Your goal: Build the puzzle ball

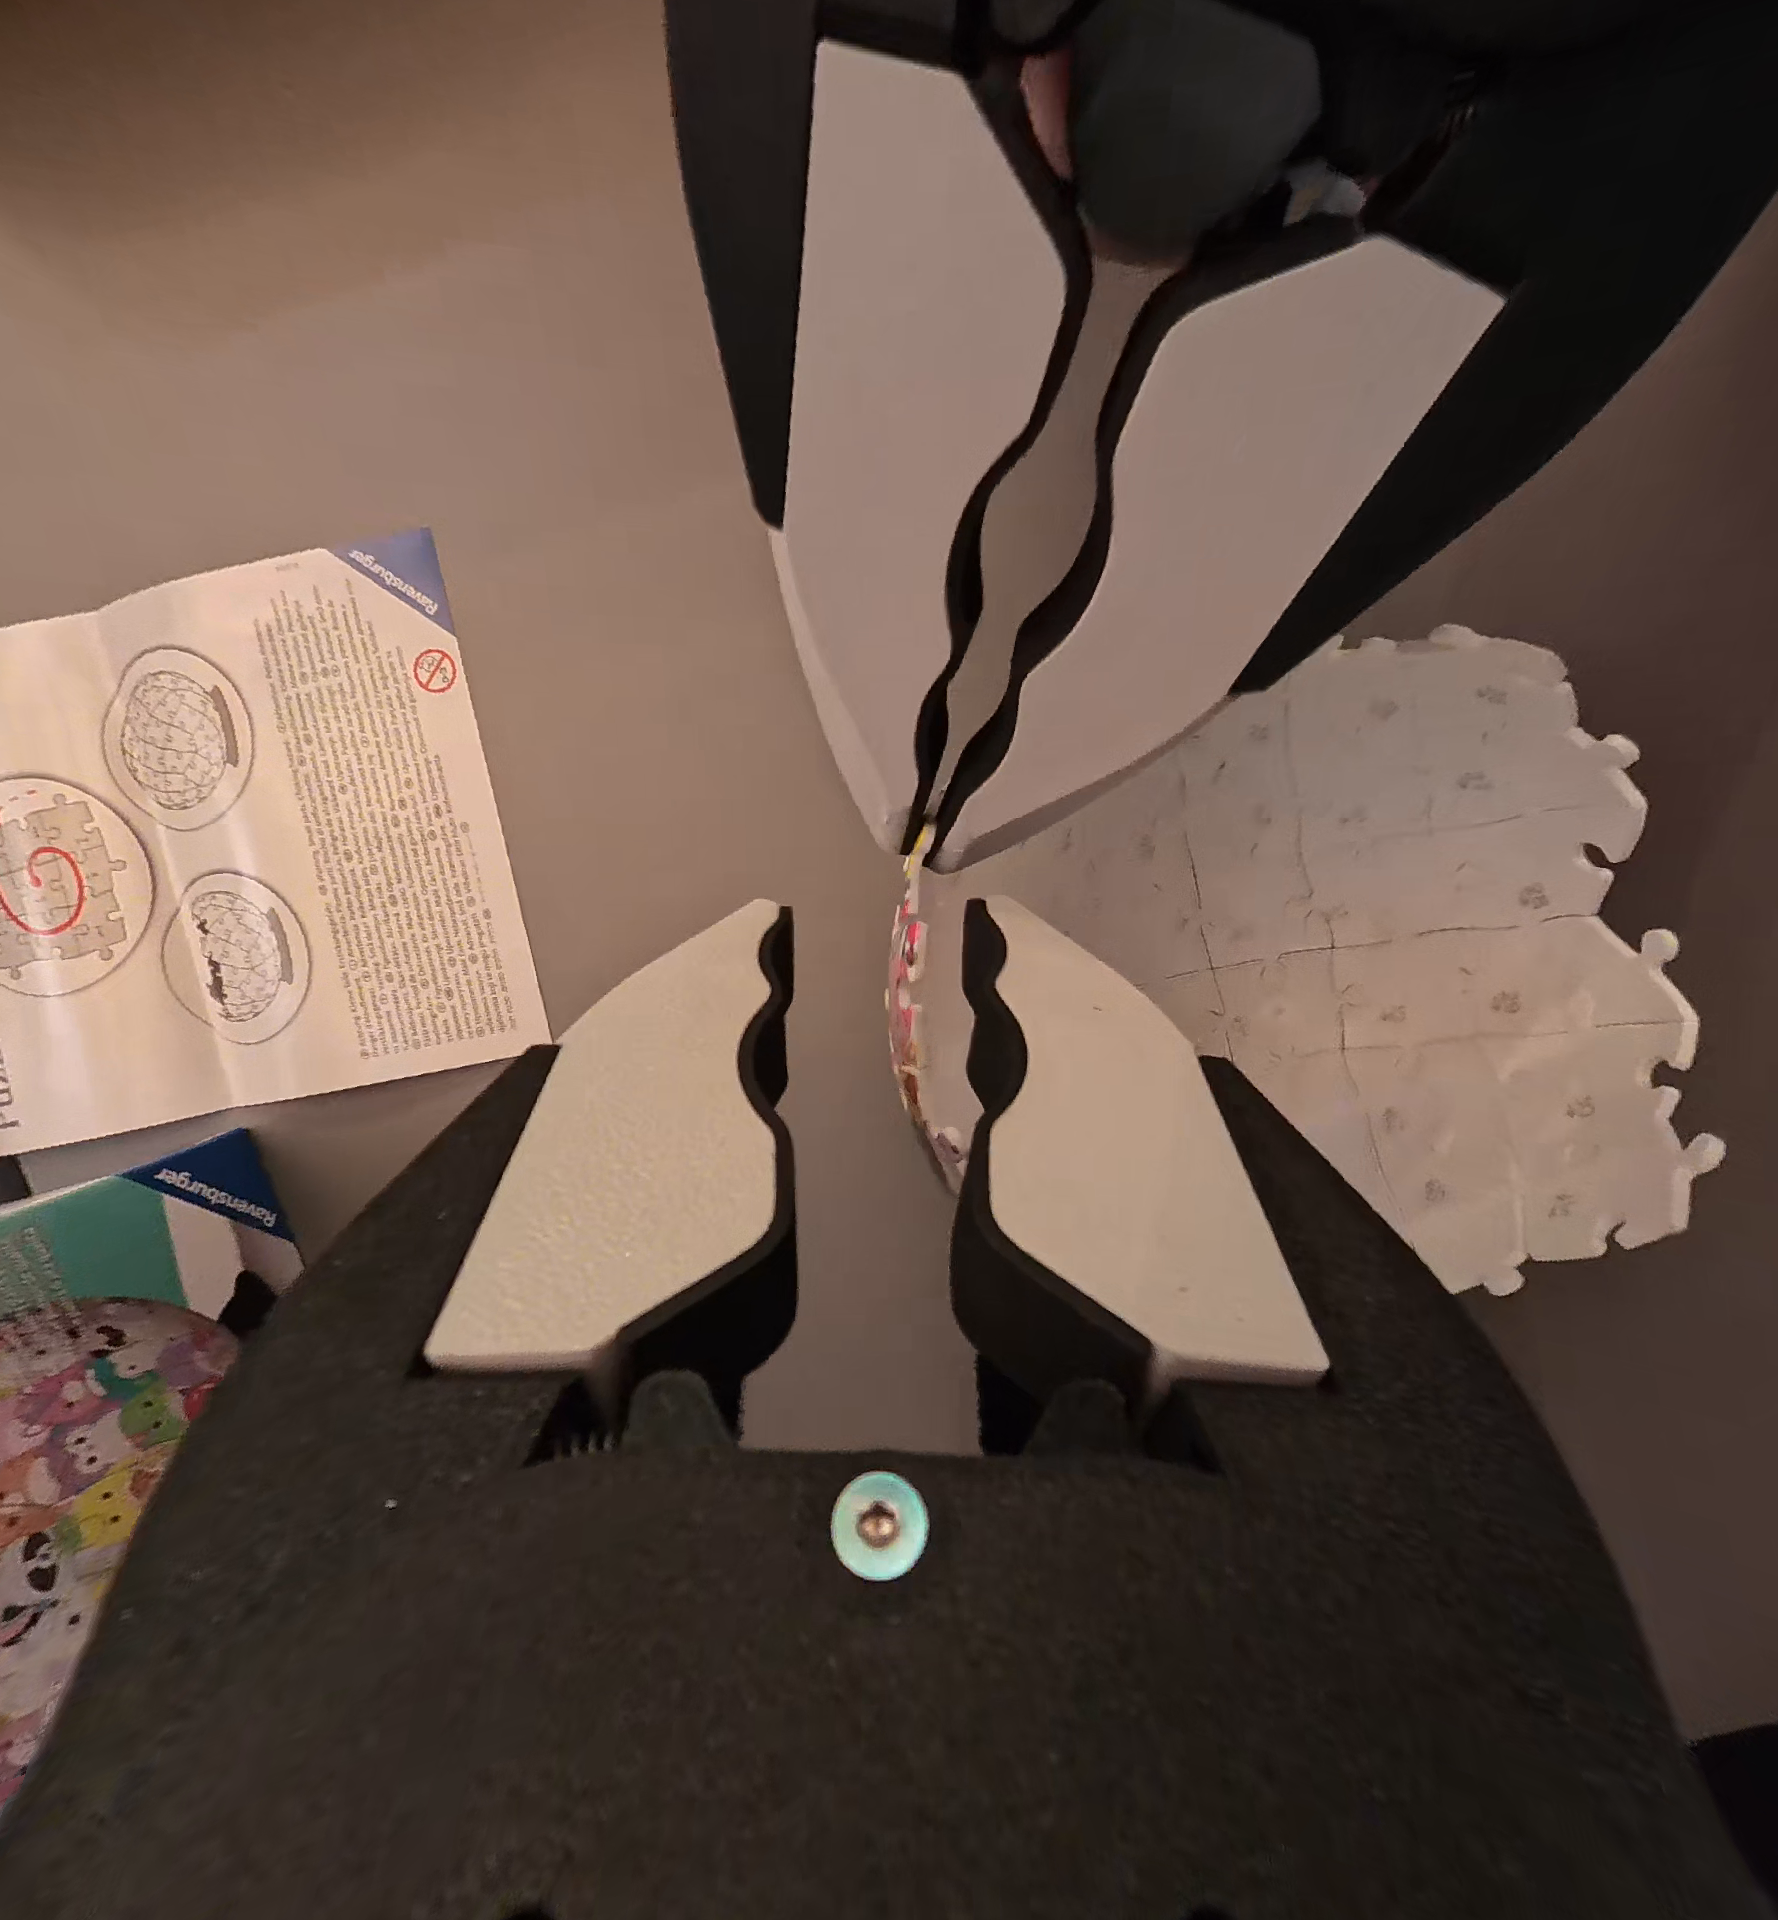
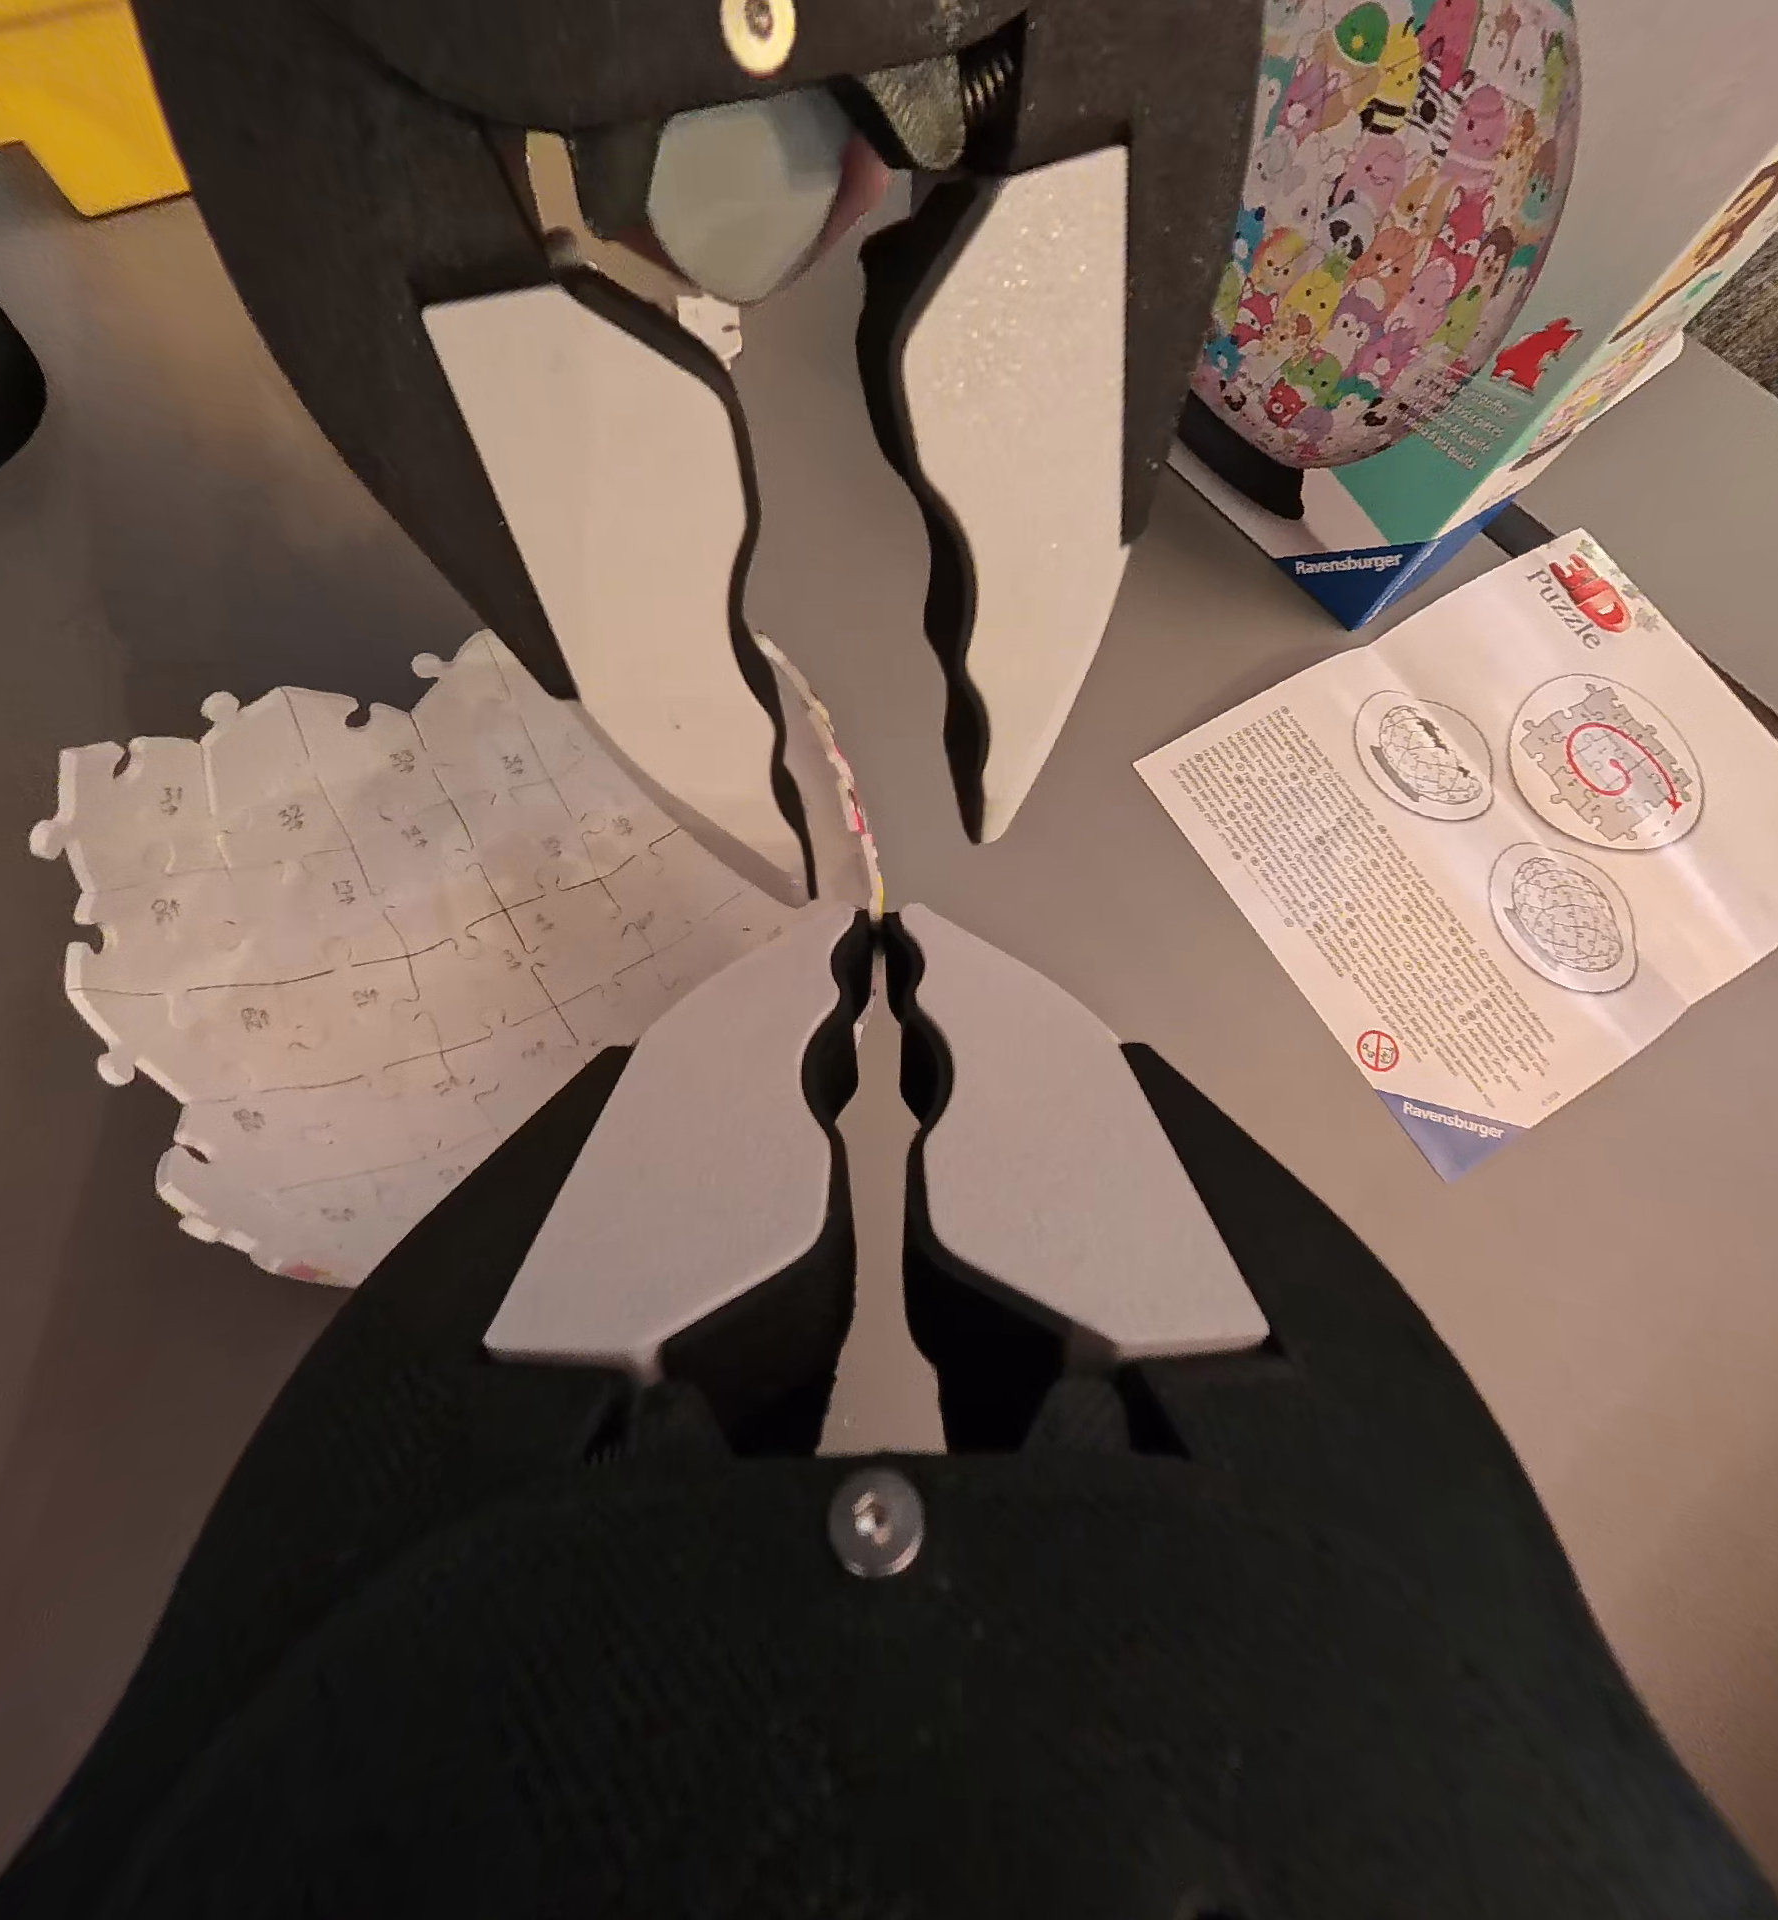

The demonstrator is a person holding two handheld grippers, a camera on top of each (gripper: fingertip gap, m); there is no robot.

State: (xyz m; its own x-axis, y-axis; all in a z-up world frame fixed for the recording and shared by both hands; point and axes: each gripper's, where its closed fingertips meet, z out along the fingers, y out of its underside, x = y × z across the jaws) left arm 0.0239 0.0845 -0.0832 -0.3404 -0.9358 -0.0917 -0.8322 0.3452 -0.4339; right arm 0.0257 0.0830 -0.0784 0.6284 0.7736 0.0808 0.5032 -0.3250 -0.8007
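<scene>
Between facing grippers, puzzle shell (image 2: 365, 956) lies left, leaflet (image 2: 1508, 862) right, box (image 2: 1404, 312) behind leaflet

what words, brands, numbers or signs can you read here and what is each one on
I don't copy out writing; these things bear it:
instruction leaflet: a logo, a blue brand strip, dense small print, and a round red warning sign.
puzzle box: a blue brand strip and small print on the teal side.
puzzle section, white backs up: a small faint mark on each piece.

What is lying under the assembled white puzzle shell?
The puzzle shell lies inner side up on the grey table; only bare table shows around it. Its printed face peeks out only at the edge the right gripper pinches. Anything beneath is hidden.
</scene>
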